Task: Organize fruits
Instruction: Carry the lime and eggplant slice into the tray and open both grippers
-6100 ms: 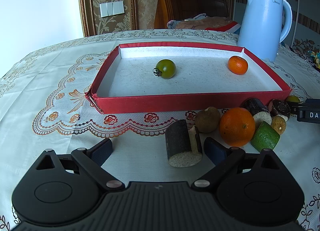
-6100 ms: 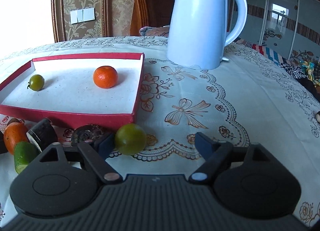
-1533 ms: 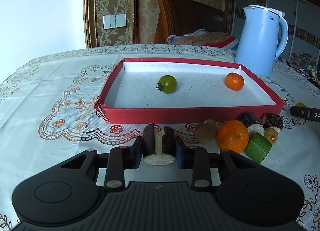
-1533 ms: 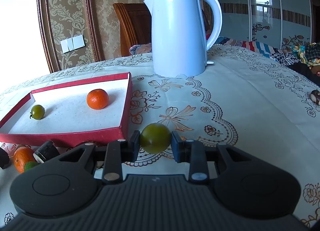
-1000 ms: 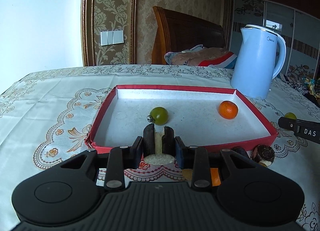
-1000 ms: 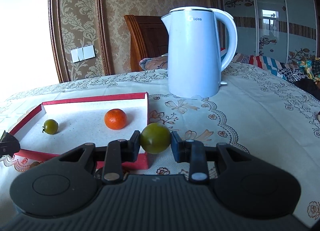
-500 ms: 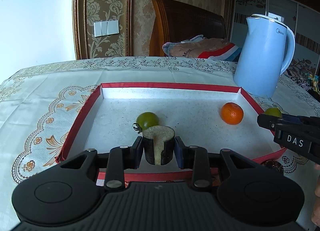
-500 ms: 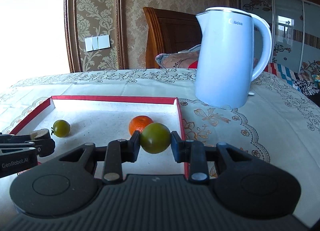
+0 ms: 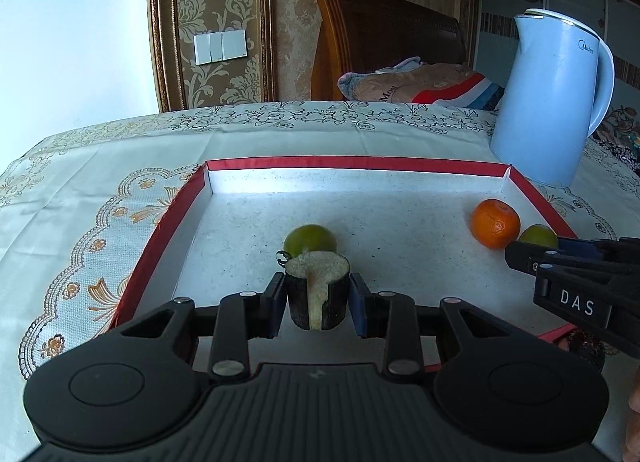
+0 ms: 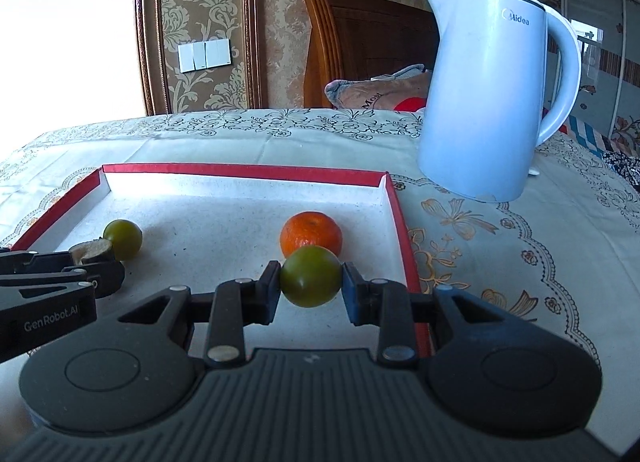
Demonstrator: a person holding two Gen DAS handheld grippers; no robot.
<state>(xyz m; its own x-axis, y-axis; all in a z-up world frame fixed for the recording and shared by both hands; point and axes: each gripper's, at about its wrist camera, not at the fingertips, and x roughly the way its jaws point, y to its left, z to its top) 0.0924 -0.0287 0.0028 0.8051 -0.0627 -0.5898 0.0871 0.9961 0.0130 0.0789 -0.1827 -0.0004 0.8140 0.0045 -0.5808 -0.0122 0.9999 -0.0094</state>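
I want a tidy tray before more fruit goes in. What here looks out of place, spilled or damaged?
Nothing stands out. The red tray sits flat, with only a green tomato and a tangerine lying apart on its floor. No spills; the kettle stands upright outside it.

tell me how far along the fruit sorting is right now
Done: a small green tomato and a tangerine already lie in the red tray. In hand: the left gripper is shut on a dark-skinned cut fruit piece and the right gripper on a green round fruit, both over the tray, not yet released. Left: at least one dark item shows outside the tray's near right corner; anything beyond it is hidden.
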